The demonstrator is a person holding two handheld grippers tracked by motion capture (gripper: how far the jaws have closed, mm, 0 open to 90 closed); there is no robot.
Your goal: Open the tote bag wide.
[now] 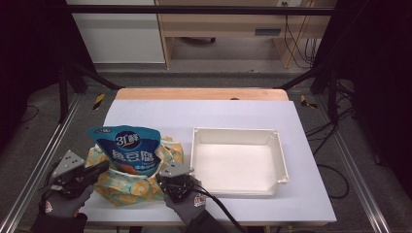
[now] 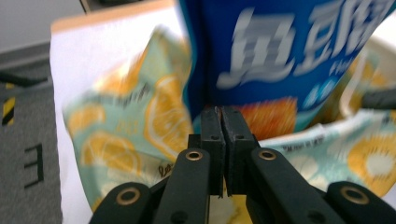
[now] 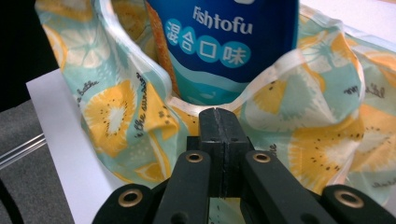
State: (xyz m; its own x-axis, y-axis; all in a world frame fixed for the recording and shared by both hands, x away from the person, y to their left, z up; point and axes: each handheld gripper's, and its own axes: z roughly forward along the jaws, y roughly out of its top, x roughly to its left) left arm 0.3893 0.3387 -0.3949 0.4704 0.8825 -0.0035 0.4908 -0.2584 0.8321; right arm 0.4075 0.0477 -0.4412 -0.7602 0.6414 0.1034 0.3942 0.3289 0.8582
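We count one blue snack pouch (image 1: 125,148), one fruit-print cloth bag (image 1: 131,187), one white tray (image 1: 237,160), two grippers and two gloved hands.

Blue snack pouch, one: it stands upright inside the cloth bag at lower left of the high view, its top half rising above the bag's mouth. In the right gripper view we read "Fishtofu" on its front at upper centre (image 3: 219,42); in the left gripper view it is a blurred blue face at upper right (image 2: 289,51).

Cloth bag, one: pale green with yellow citrus slices, slumped open around the pouch on the white sheet (image 1: 204,116) that covers the table.

White tray, one: rectangular, shallow, right of the bag at frame centre, near it but apart.

Left gripper (image 1: 97,168), one: at lower left of the high view, held in a grey glove (image 1: 63,204). In its own view the jaws (image 2: 223,140) stand together at bottom centre, just before the bag's rim; we cannot tell whether any cloth is pinched between them.

Right gripper (image 1: 167,180), one: at bottom centre of the high view, in the other glove (image 1: 187,206). In its own view the jaws (image 3: 218,135) are clamped on the bag's white-edged rim, which runs across their tips.
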